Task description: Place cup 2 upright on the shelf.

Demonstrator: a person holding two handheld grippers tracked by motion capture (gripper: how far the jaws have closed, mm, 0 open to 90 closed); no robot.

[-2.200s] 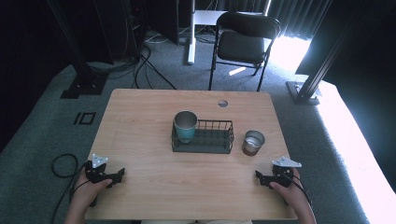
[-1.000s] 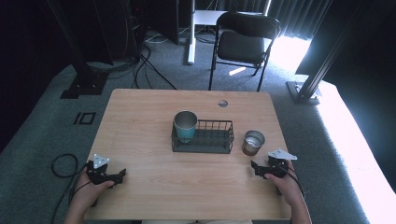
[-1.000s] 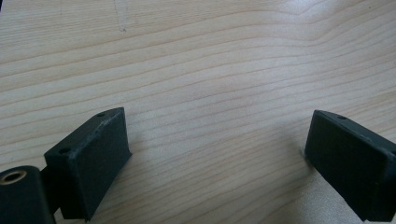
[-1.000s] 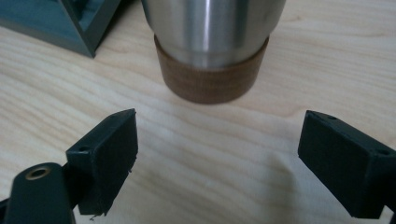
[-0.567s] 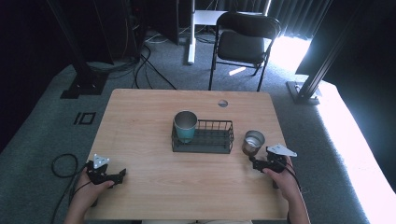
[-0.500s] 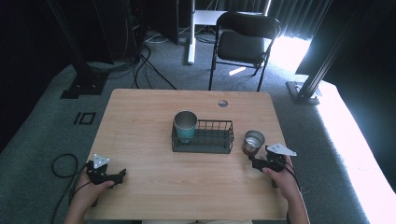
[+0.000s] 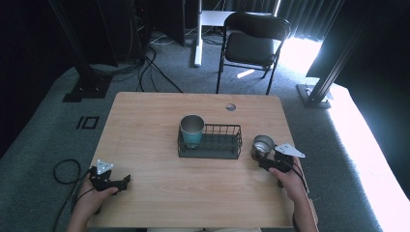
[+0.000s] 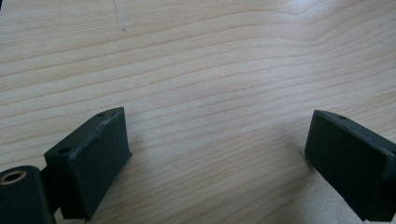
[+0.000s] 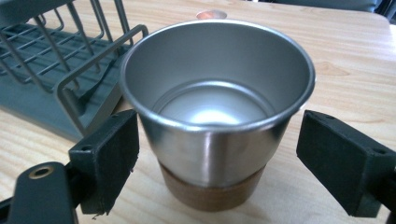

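In the right gripper view, the steel cup (image 9: 217, 116) is hiding the table (image 9: 355, 60) behind it, and the wire rack (image 9: 60, 60) is running off the upper left edge. At the bottom of the left gripper view, the frame is cutting off both black jaws. In the high view, the person's forearms are leaving the bottom edge.

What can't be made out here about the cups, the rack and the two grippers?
- Steel cup: far side hidden by its own body, right gripper view.
- Teal cup: inside too small to read, high view.
- Rack: cut off by the frame edge, right gripper view.
- Left gripper: jaw gap too small, high view.
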